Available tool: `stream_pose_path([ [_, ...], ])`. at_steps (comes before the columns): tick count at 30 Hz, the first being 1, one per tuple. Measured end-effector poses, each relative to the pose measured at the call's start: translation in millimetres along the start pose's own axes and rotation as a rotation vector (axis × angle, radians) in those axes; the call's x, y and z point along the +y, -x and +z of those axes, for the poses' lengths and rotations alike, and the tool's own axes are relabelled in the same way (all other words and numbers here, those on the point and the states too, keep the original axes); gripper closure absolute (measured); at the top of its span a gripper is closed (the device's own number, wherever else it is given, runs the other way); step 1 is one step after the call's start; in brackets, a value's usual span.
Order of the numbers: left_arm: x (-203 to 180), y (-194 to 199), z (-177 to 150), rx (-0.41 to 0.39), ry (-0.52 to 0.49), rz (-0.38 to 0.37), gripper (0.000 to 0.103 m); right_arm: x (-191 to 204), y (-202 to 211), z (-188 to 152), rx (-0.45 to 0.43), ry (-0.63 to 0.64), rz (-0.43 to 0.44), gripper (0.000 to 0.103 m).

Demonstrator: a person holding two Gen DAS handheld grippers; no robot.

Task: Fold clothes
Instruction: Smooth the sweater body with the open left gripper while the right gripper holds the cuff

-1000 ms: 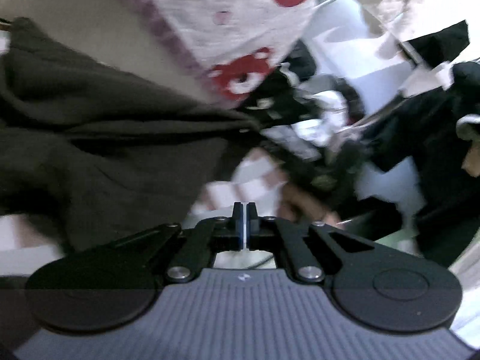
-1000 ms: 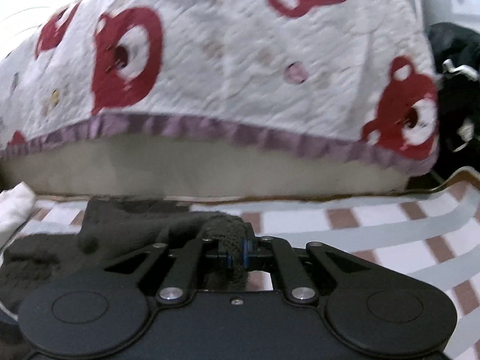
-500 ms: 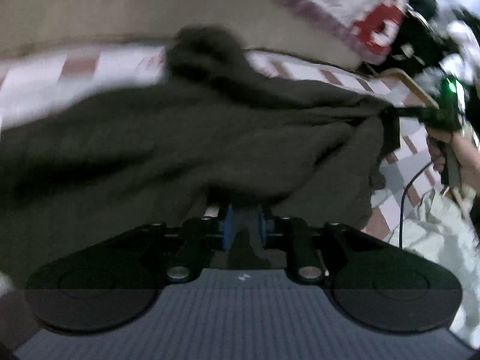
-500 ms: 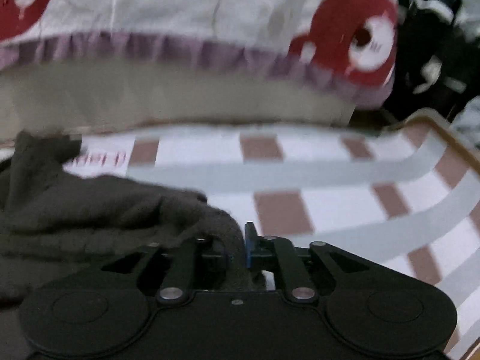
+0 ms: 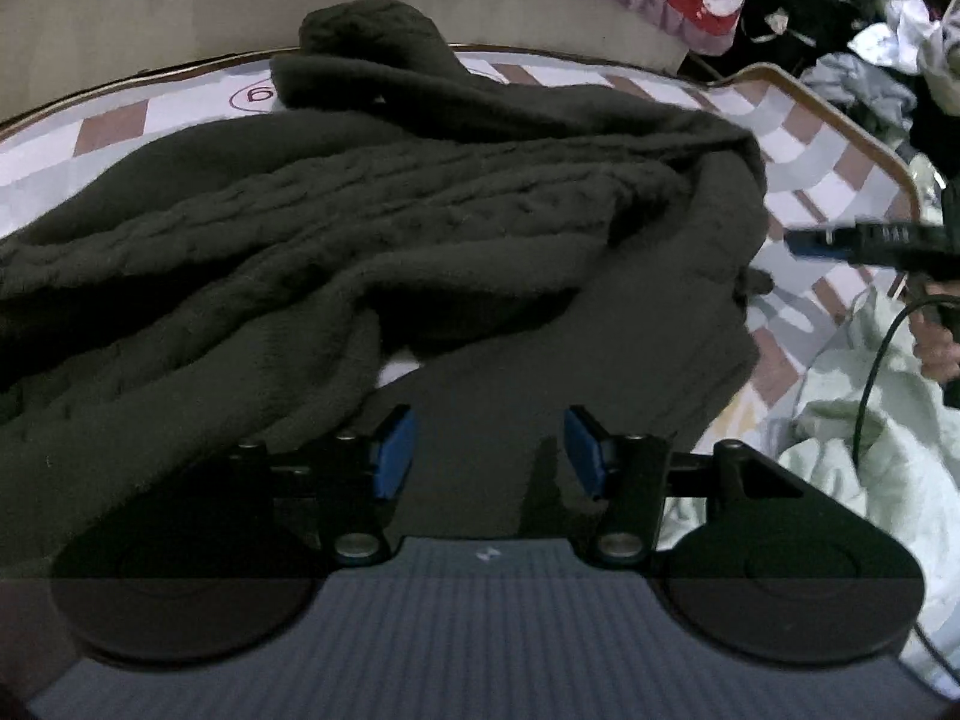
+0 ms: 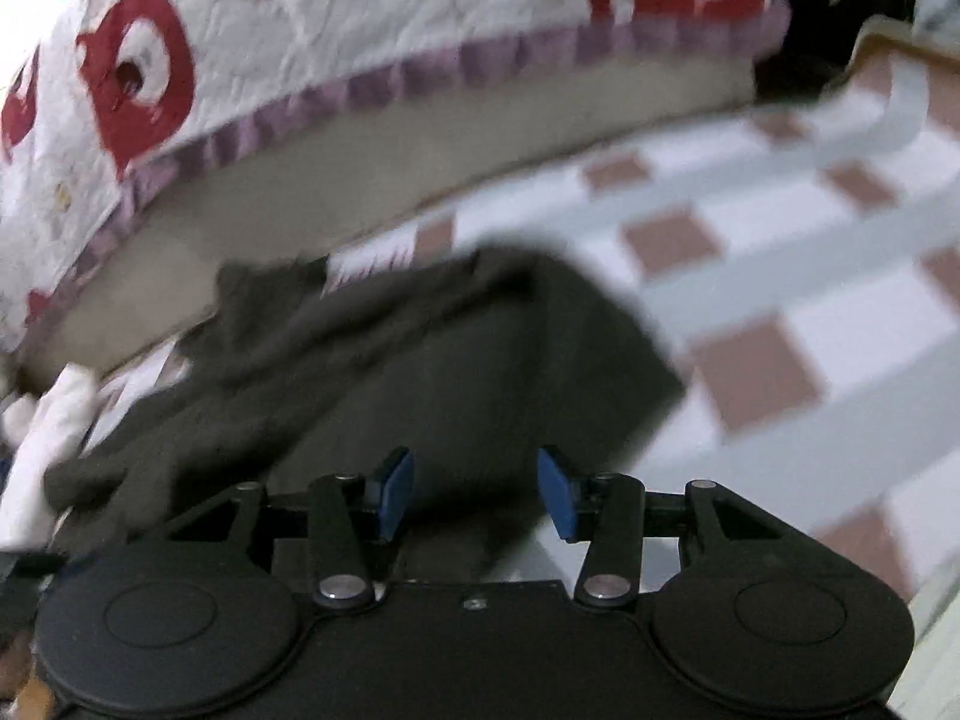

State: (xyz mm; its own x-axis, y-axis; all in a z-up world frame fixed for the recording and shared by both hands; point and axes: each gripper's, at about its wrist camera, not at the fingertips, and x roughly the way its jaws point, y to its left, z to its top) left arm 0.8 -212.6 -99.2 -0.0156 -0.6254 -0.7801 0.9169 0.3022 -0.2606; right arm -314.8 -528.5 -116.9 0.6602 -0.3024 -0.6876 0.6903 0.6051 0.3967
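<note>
While the dark sweater lies rumpled, left tongs and right tongs are opening, pinching nothing

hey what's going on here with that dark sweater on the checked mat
A person with a gripper in each hand is folding clothes. The dark knitted sweater lies rumpled on the checked mat, beside a bear-print quilt. The left gripper and the right gripper are both opening just above the sweater, with nothing clamped between the pads. A pale green garment waits at the side.
</note>
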Motion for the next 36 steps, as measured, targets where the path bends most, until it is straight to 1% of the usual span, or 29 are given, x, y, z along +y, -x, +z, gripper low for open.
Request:
stream_pose_path([
  [3, -0.4, -4.4, 1.3, 0.001, -0.002, 0.007, 0.049, 8.2, -9.8, -19.0, 0.064, 0.064, 0.001, 0.052],
  [5, 0.2, -8.4, 1.7, 0.01, 0.009, -0.005, 0.049, 14.5, -10.7, -23.0, 0.052, 0.114, 0.026, 0.055],
  [6, 0.1, -11.1, 1.7, 0.009, 0.005, -0.01, 0.049, 17.3, -11.6, -24.4, 0.048, 0.134, 0.036, 0.055],
  [9, -0.5, -20.1, 2.7, 0.013, -0.006, -0.029, 0.049, 19.9, -20.4, -23.8, 0.072, 0.121, 0.036, 0.055],
  [12, 1.8, -29.7, 5.0, 0.027, 0.019, -0.082, 0.049, 18.2, -33.4, -27.9, 0.097, 0.09, 0.009, 0.053],
  [13, 2.9, -32.4, 5.0, 0.03, 0.029, -0.101, 0.049, 18.3, -37.4, -29.3, 0.105, 0.08, 0.002, 0.05],
  [14, 3.4, -33.8, 3.9, 0.033, 0.034, -0.114, 0.049, 20.9, -39.5, -30.6, 0.104, 0.07, -0.001, 0.043],
  [16, 2.8, -34.9, 0.3, 0.037, 0.027, -0.118, 0.049, 26.3, -43.1, -31.7, 0.077, 0.061, -0.01, 0.033],
  [18, 1.3, -32.7, -2.3, 0.034, 0.014, -0.109, 0.049, 31.7, -48.3, -29.8, 0.061, 0.057, -0.031, 0.031],
  [20, 0.3, -30.6, -3.0, 0.033, 0.008, -0.099, 0.047, 39.7, -53.7, -27.1, 0.055, 0.1, -0.069, 0.031],
  [21, -0.1, -29.6, -3.1, 0.032, 0.006, -0.093, 0.046, 43.9, -56.0, -25.8, 0.054, 0.132, -0.09, 0.036],
  [22, -0.2, -29.1, -2.5, 0.03, 0.003, -0.084, 0.045, 47.9, -58.0, -24.4, 0.057, 0.168, -0.111, 0.068],
  [23, -0.1, -28.5, -1.7, 0.03, -0.001, -0.071, 0.045, 51.2, -58.0, -22.6, 0.067, 0.213, -0.127, 0.078],
  [24, 0.0, -27.2, -0.8, 0.026, -0.005, -0.061, 0.045, 53.5, -54.3, -20.2, 0.061, 0.23, -0.134, 0.086],
  [25, 0.6, -24.7, 0.2, 0.016, -0.006, -0.059, 0.045, 55.3, -46.5, -17.4, 0.044, 0.235, -0.157, 0.09],
  [27, 3.1, -18.5, 2.5, -0.003, 0.005, -0.066, 0.045, 57.9, -23.8, -10.4, 0.003, 0.242, -0.213, 0.091],
  [28, 4.1, -14.1, 4.1, -0.018, 0.013, -0.078, 0.045, 59.1, -9.5, -6.1, -0.025, 0.259, -0.256, 0.092],
  [29, 4.7, -9.1, 5.8, -0.035, 0.02, -0.089, 0.045, 60.3, 4.6, -1.8, -0.054, 0.289, -0.314, 0.101],
  [31, 4.0, 1.1, 8.1, -0.078, 0.031, -0.099, 0.045, 59.5, 31.2, 6.0, -0.116, 0.358, -0.425, 0.101],
  [32, 2.7, 6.0, 9.1, -0.102, 0.032, -0.107, 0.045, 56.8, 40.8, 9.6, -0.135, 0.368, -0.456, 0.101],
  [34, -2.9, 13.6, 10.9, -0.134, 0.016, -0.13, 0.045, 52.3, 43.0, 14.3, -0.131, 0.374, -0.5, 0.101],
  [36, -11.1, 11.8, 10.0, -0.125, -0.022, -0.144, 0.043, 47.6, 44.7, 18.5, -0.127, 0.378, -0.538, 0.101],
])
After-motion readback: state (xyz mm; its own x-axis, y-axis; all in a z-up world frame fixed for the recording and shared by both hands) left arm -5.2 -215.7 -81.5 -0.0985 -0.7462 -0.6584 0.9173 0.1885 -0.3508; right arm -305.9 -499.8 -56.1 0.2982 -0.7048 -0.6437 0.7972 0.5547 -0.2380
